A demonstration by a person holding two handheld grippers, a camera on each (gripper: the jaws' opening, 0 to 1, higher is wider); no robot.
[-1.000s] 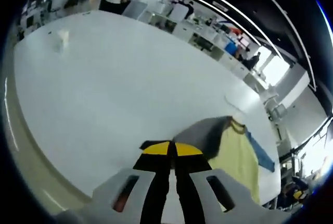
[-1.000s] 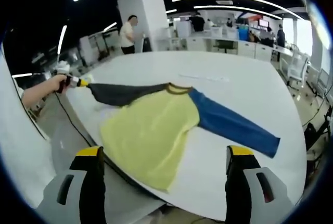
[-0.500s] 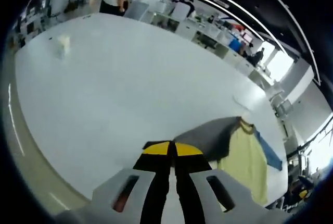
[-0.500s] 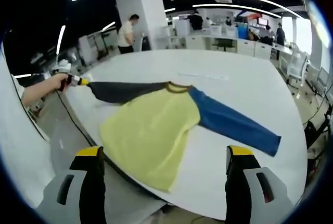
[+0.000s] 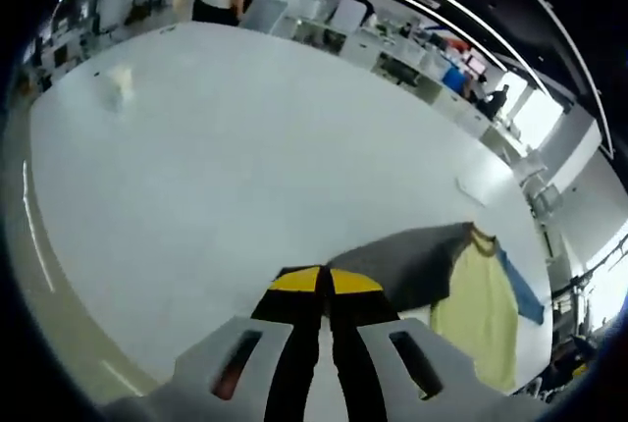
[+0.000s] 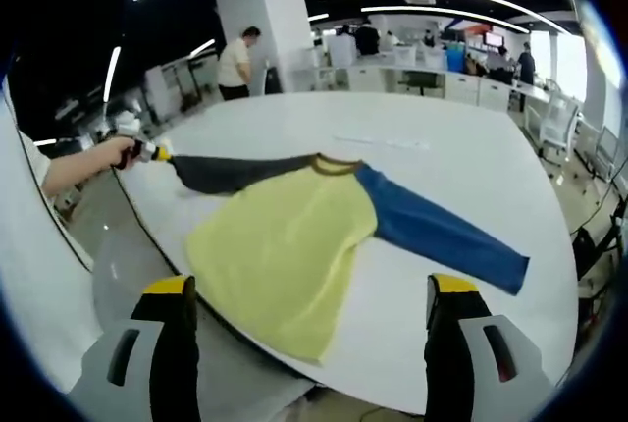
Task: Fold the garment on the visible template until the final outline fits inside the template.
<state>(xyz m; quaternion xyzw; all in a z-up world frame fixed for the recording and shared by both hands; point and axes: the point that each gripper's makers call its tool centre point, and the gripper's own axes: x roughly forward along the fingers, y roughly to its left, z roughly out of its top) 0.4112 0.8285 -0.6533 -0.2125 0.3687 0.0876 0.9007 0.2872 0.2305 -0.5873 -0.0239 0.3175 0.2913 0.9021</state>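
In the right gripper view the garment [image 6: 294, 245], a long-sleeved shirt with a pale yellow body, a dark grey sleeve [image 6: 231, 172] and a blue sleeve [image 6: 442, 236], lies spread on the white surface [image 6: 442, 147], its hem reaching the near edge. The right gripper [image 6: 312, 319] hangs off that near edge with its yellow-tipped fingers [image 6: 169, 290] set wide apart and nothing between them. At the far left of this view a hand [image 6: 103, 157] holds the left gripper [image 6: 157, 154], whose tip meets the cuff end of the grey sleeve, drawn out straight along the surface edge. In the left gripper view the left gripper [image 5: 324, 280] shows its fingers [image 5: 294, 281] pressed together with no gap, and the grey sleeve [image 5: 417, 263] starts right at their tips; the cuff appears to be pinched there, though the fabric between the pads is hidden. Beyond the sleeve the yellow body [image 5: 481, 309] and a strip of blue lie toward the right. A small white object [image 5: 120, 83], too blurred to identify, stands far off on the surface. People [image 6: 235, 64] stand among office desks in the background.
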